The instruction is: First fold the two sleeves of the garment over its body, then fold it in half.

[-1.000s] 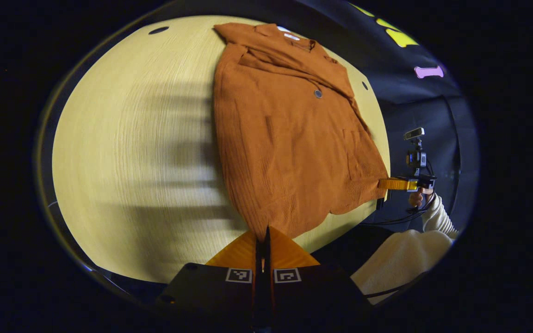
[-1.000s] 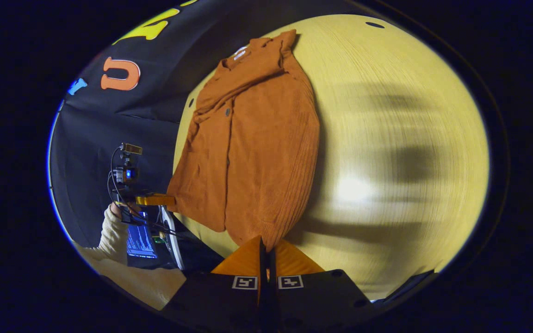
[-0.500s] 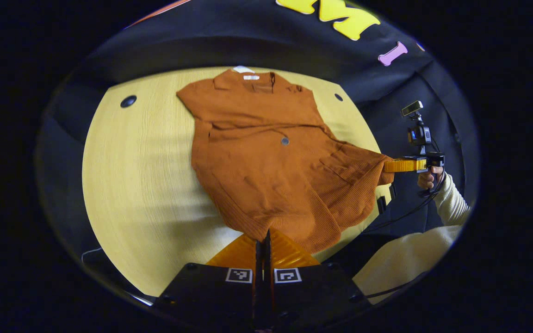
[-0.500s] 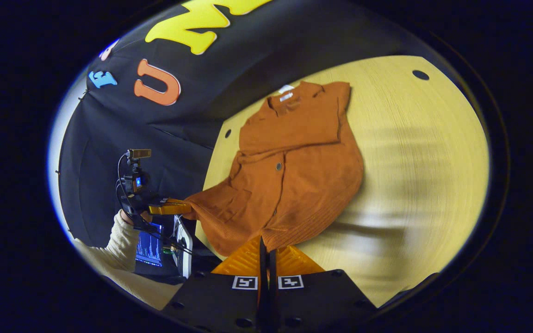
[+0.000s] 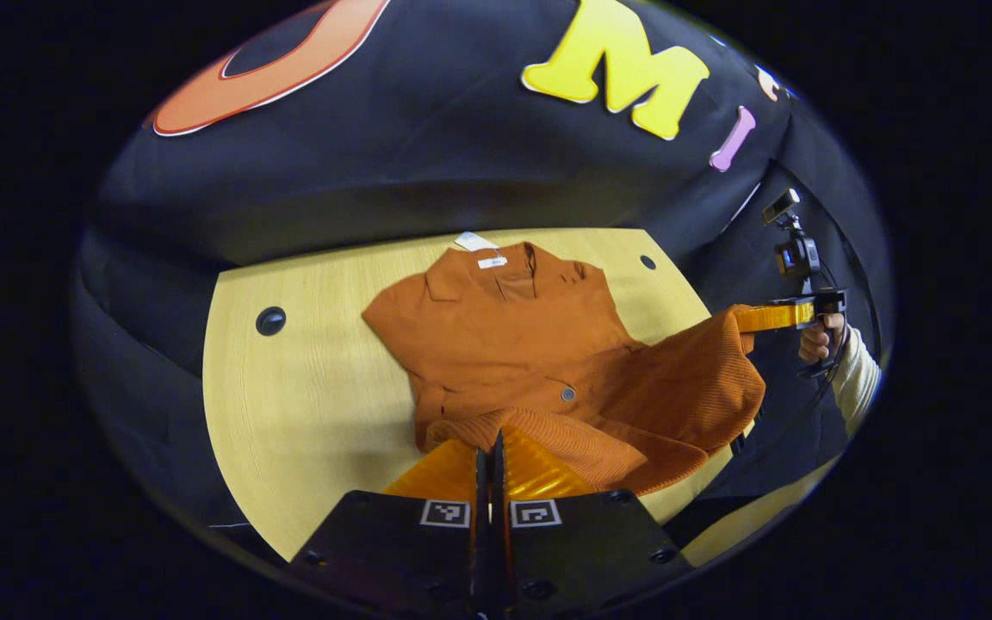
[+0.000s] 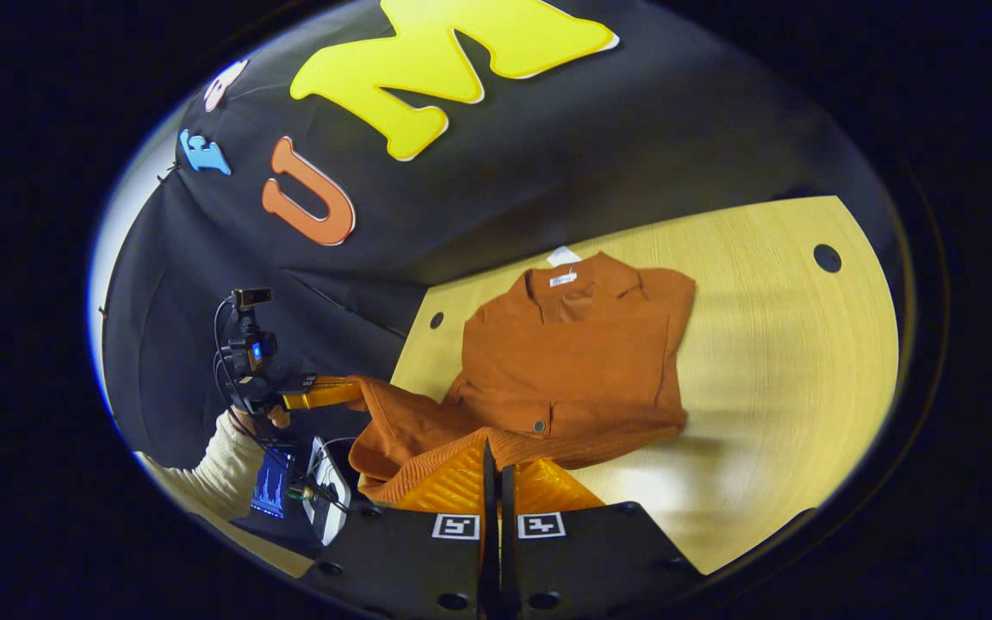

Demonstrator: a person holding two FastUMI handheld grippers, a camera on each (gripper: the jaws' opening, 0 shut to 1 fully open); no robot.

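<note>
Nearest in the left gripper view, the left gripper point(image 5: 492, 448) has its fingers pressed together on one corner of the shirt's hem point(image 5: 565, 435). In the right gripper view the right gripper point(image 6: 496, 456) is clamped likewise on the other hem corner. Both corners hang above the table point(image 5: 306, 405), and the shirt point(image 5: 513, 336) sags in a loose arc between them. Beyond, its upper half lies flat on the wood, sleeves already folded across the chest, collar point(image 5: 500, 263) toward the far edge.

This looks like the fold in half under way. To do it well, both grippers should travel level and together toward the collar, keep the hem taut between them, and lay it square on the shoulders without dragging the sleeves.
</note>
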